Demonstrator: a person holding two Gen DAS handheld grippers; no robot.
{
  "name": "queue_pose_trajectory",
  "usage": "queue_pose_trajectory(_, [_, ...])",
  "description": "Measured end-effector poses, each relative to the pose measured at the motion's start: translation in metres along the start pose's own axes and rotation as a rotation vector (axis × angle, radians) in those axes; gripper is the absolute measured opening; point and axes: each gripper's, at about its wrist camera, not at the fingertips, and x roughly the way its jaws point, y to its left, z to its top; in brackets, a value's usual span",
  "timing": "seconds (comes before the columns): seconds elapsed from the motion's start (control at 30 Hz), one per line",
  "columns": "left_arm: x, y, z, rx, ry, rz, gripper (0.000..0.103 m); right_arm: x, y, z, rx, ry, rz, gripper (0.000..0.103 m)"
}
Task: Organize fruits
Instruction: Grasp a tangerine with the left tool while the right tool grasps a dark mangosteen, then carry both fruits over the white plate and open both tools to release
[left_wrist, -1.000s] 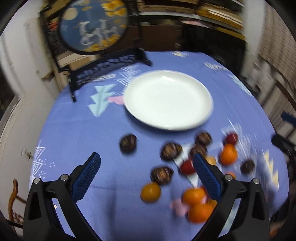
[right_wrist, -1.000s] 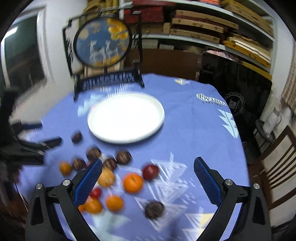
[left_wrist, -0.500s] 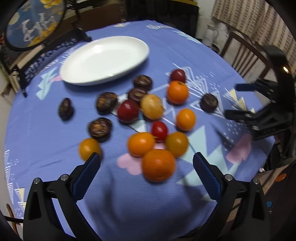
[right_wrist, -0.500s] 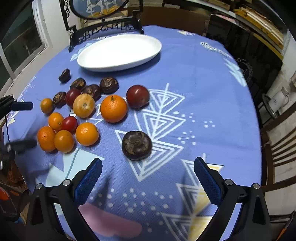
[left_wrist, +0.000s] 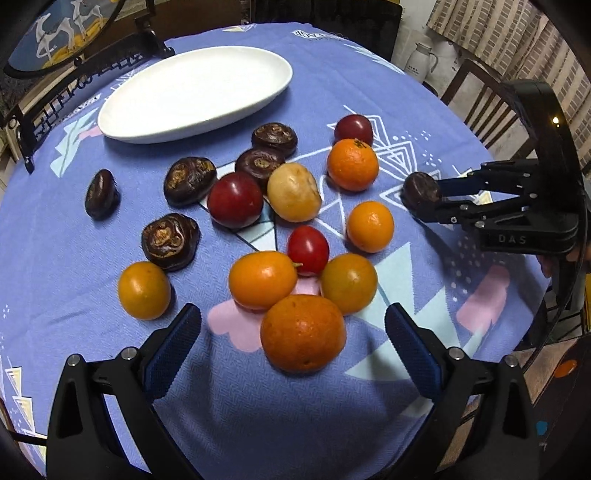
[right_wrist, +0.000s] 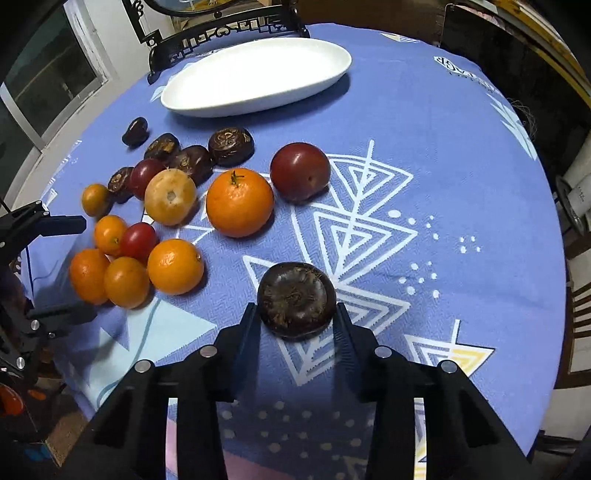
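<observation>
My right gripper (right_wrist: 295, 317) is shut on a dark brown water chestnut (right_wrist: 296, 299) that rests on the blue cloth; the left wrist view shows the same chestnut (left_wrist: 419, 188) between its fingers. My left gripper (left_wrist: 293, 334) is open and empty, its fingers on either side of a large orange (left_wrist: 303, 332). Several oranges, red tomatoes, a pale yellow fruit (left_wrist: 293, 192) and more dark chestnuts lie loose in a cluster. An empty white oval plate (left_wrist: 192, 92) sits beyond them, also in the right wrist view (right_wrist: 258, 77).
A round painted screen on a black carved stand (left_wrist: 85, 74) stands behind the plate. Wooden chairs (left_wrist: 484, 99) stand at the table's right edge. A white kettle (left_wrist: 421, 62) sits beyond the table. The round table edge drops off close on both sides.
Both grippers have come lower and closer to the fruit. My right gripper has closed on the lone dark chestnut. My left gripper now straddles the large orange, still open.
</observation>
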Motion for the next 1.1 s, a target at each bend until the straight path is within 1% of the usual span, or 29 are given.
queue_pose_trajectory(0.07, [0.003,0.002,-0.002,0.01,0.019,-0.019,0.073,-0.001,0.0,0.0,-0.001,0.001,0.003,0.042])
queue_pose_trajectory(0.1, [0.005,0.003,-0.002,0.008,0.031,-0.02,0.068,-0.001,0.0,-0.001,0.006,0.002,0.007,0.041])
queue_pose_trajectory(0.13, [0.008,0.004,-0.002,0.002,0.044,-0.027,0.058,-0.002,0.0,-0.001,0.011,0.002,0.01,0.041])
queue_pose_trajectory(0.17, [0.01,0.007,-0.002,-0.018,0.054,-0.053,0.051,-0.001,-0.001,-0.002,0.013,0.002,0.012,0.041])
queue_pose_trajectory(0.2, [0.009,0.008,-0.002,-0.034,0.054,-0.071,0.047,-0.001,-0.001,-0.002,0.015,0.003,0.016,0.041])
queue_pose_trajectory(0.23, [0.007,0.01,-0.001,-0.05,0.049,-0.079,0.046,-0.001,-0.002,-0.003,0.019,0.004,0.021,0.041])
queue_pose_trajectory(0.37, [0.003,0.011,-0.001,-0.049,0.041,-0.068,0.046,-0.008,-0.006,-0.007,0.033,0.0,0.038,0.041])
queue_pose_trajectory(0.53, [-0.015,0.018,0.0,-0.07,0.016,-0.062,0.046,-0.017,-0.007,-0.008,0.041,-0.014,0.047,0.041])
queue_pose_trajectory(0.63, [-0.028,0.026,0.01,-0.111,-0.016,-0.051,0.046,-0.028,-0.005,0.004,0.045,-0.043,0.079,0.041])
queue_pose_trajectory(0.77, [-0.049,0.042,0.03,-0.173,-0.085,-0.016,0.046,-0.045,0.005,0.043,0.0,-0.106,0.137,0.041])
queue_pose_trajectory(0.83, [-0.061,0.048,0.047,-0.201,-0.125,0.03,0.046,-0.052,0.014,0.068,-0.032,-0.129,0.175,0.041])
queue_pose_trajectory(0.93, [-0.082,0.058,0.066,-0.266,-0.201,0.074,0.046,-0.058,0.023,0.097,-0.071,-0.143,0.231,0.041])
queue_pose_trajectory(1.0, [-0.097,0.068,0.073,-0.318,-0.238,0.111,0.046,-0.059,0.034,0.12,-0.13,-0.143,0.266,0.041])
queue_pose_trajectory(1.1, [-0.115,0.08,0.08,-0.399,-0.265,0.159,0.046,-0.056,0.052,0.145,-0.201,-0.137,0.307,0.041])
